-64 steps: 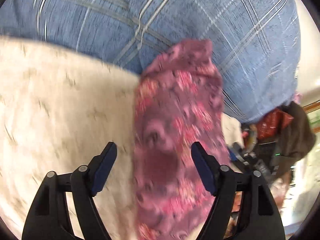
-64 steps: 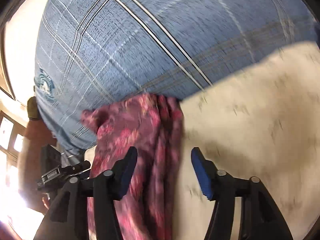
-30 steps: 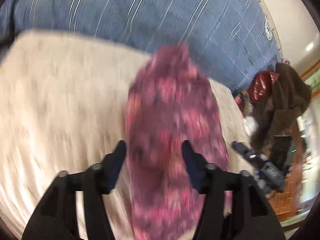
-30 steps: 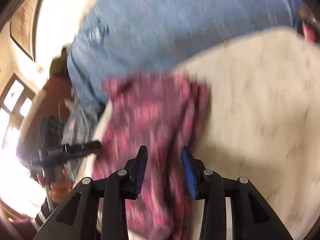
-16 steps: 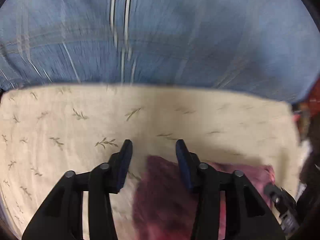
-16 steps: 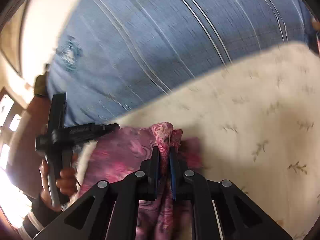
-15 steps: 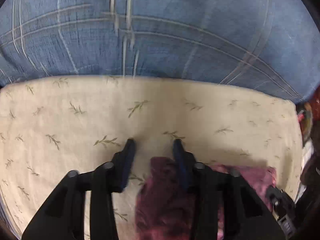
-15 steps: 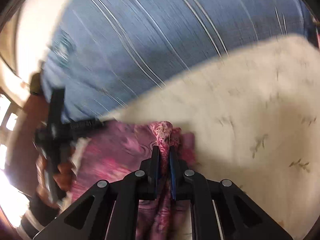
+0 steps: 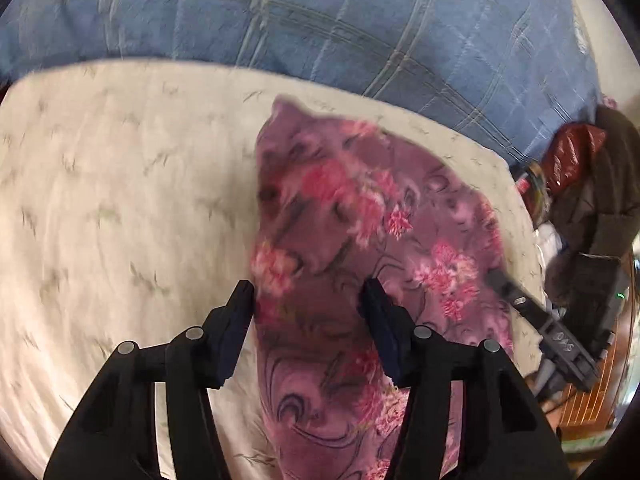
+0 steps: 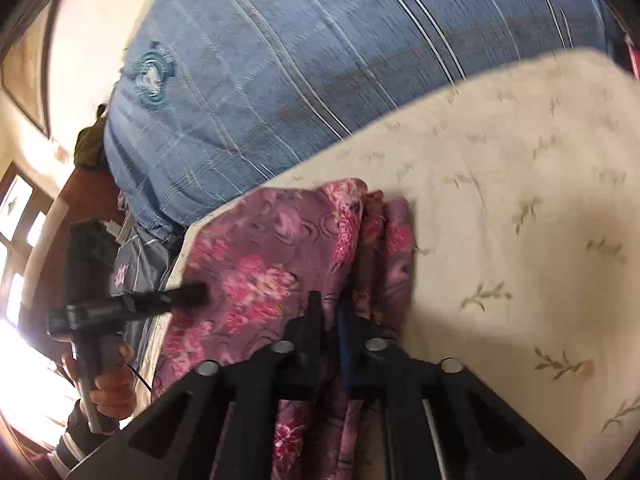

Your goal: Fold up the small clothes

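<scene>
pink floral garment (image 9: 360, 248) lies on our cream leaf-print surface (image 9: 120, 184). our right hand-held gripper (image 10: 329, 312) pinches its bunched fold; our left hand-held gripper (image 9: 308, 300) opening, fabric between jaws, unpressed.

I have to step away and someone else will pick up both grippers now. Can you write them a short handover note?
Right gripper: shut on a bunched ridge of the purple floral fabric garment.
Left gripper: jaws opening, garment lies between the fingers, not pinched.
Garment lies on the cream leaf-print sheet, near its edge, in front of the blue plaid bedcover.
Done: garment laid down, one side gathered into folds.
Left: flatten it and finish the fold; how far it is folded I cannot tell.
</scene>
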`<state>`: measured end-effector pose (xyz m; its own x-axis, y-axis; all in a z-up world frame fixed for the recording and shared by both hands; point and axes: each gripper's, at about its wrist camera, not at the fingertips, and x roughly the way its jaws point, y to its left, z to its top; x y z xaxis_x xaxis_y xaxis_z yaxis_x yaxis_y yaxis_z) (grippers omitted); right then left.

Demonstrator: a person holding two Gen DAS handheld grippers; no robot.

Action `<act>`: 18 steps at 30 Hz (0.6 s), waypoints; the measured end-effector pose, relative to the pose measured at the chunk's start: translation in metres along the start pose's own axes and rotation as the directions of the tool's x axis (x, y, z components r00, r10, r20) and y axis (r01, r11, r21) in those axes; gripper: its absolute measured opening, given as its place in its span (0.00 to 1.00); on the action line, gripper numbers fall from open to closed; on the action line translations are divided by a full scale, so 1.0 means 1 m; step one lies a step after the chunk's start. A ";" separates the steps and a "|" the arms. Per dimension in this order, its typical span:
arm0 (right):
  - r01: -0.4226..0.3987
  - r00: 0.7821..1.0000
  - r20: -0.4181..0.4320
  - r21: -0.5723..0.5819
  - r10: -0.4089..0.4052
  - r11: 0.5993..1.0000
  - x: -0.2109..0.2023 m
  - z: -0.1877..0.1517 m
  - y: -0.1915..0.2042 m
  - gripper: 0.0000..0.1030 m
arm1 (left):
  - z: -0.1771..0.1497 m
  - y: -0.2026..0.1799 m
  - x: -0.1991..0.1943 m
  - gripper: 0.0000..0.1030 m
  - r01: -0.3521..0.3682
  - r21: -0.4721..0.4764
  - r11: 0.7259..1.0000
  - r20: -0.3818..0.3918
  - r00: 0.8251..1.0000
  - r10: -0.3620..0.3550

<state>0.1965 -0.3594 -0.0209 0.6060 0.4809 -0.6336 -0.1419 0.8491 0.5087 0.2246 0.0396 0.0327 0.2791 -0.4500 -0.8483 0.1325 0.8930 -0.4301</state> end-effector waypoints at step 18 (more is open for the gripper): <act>-0.004 1.000 -0.012 -0.099 0.003 0.995 -0.079 -0.096 0.021 0.48 | -0.130 0.008 -0.075 0.77 0.088 0.023 0.996 0.034 0.996 -0.088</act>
<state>0.0703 -0.3585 -0.0156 0.5965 0.4861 -0.6387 -0.2214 0.8645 0.4511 0.0813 0.0793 0.0530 0.2983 -0.5265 -0.7961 0.1779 0.8501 -0.4956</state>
